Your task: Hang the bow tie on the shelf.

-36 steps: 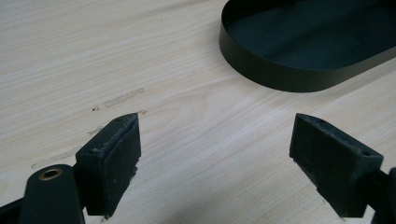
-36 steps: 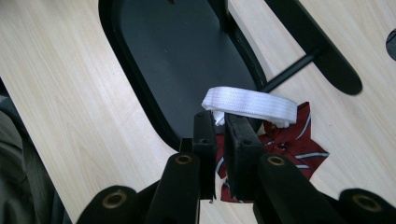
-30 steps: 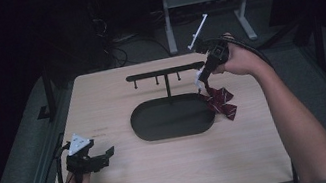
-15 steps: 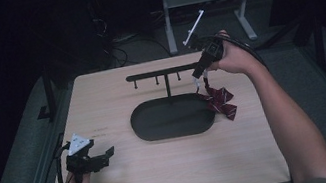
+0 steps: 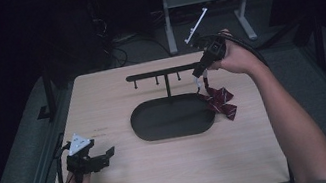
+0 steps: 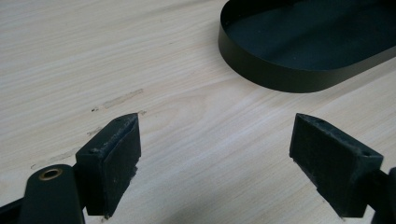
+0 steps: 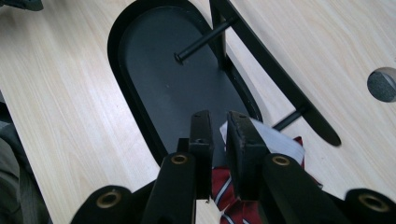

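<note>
dim high view, dark surroundings, soft shadows

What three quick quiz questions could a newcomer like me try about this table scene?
1. True or false: the left gripper is open above bare table.
2. What does the right gripper hold: A) a striped bow tie, B) a spoon, C) a cup?
3. Fill in: the bow tie hangs beside the right end of the black oval ____.

Key: 1 true. 2 A; the right gripper view shows the jaws nearly closed on its strap. 3 tray, the base of the hook stand.
</note>
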Motion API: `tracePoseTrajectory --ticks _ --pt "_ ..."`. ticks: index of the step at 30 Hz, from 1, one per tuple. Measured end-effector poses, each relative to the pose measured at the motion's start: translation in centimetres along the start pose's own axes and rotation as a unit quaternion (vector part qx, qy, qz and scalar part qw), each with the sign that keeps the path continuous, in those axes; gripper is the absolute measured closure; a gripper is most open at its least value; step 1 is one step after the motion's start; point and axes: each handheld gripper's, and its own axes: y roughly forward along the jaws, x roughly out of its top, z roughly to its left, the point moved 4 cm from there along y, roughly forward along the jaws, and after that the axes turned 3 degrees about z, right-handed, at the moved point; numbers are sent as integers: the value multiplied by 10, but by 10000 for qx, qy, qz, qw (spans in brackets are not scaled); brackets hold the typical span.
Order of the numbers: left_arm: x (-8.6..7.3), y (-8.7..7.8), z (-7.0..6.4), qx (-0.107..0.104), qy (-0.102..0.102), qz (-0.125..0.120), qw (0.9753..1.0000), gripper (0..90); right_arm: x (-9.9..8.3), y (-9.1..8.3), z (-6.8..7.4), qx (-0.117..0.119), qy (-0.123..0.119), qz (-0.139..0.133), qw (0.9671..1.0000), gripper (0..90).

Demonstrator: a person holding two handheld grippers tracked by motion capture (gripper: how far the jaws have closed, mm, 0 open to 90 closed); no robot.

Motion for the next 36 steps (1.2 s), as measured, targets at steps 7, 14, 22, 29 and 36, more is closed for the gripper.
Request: tracePoseTrajectory --ticks 7,14,22,29,36 --pt "0 0 -1 -10 8 0 10000 163 -13 -9 -3 33 65 -110 9999 769" --pt "0 1 -1 -13 62 44 10000 163 -27 -13 -6 48 144 -118 9998 739" --pt "0 0 -2 -13 42 56 10000 163 -43 -15 -8 82 223 -210 9995 715" --pt "0 1 -2 -14 64 66 10000 162 -55 -14 -10 121 300 -228 9992 702" --pt "0 1 -3 -24 90 106 9999 163 -63 -11 -11 148 334 -216 9991 684"
